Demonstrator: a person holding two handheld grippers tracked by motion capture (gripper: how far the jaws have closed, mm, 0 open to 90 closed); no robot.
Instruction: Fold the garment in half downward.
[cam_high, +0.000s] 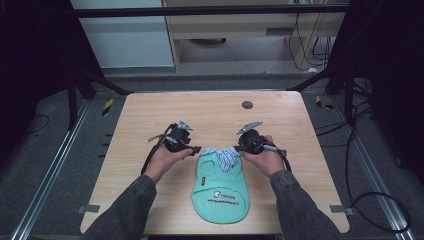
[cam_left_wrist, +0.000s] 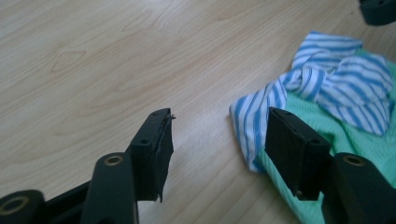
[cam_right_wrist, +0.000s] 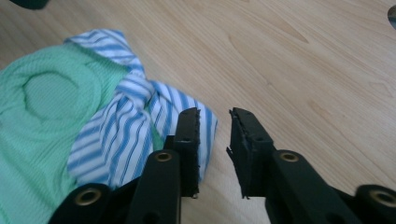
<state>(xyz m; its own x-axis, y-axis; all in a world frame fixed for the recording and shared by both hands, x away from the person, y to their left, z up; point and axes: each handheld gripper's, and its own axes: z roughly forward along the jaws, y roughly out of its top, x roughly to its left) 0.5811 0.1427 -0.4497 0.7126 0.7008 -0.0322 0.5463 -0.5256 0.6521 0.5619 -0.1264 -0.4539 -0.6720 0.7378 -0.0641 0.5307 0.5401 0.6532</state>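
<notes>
Two claws, both mine, sit at the far end of a small green garment (cam_high: 220, 192) lying flat near the table's (cam_high: 150, 115) near edge, a little right of centre. Its blue-and-white striped collar (cam_high: 223, 156) points toward the far edge, and a printed logo (cam_high: 225, 196) sits low on the green cloth.

My left gripper (cam_left_wrist: 217, 140) is released, jaws spread wide. One jaw hangs over bare wood, the other stands right at the collar's corner where striped cloth meets green, though I cannot tell whether it touches. My right gripper (cam_right_wrist: 214, 149) is also unclenched, but with a much narrower gap. Its inner jaw lies over the opposite collar tip, the outer one over bare table, and nothing sits between them yet.

I judge both claws are lining up to pinch the collar corners. The risk is uneven bites. My right claw may close on air, since the cloth lies under one jaw and not in the gap. My left might catch just the thin striped edge, which could slip free and bunch the garment sideways. A jaw pressed down could also scrape the wood.
</notes>
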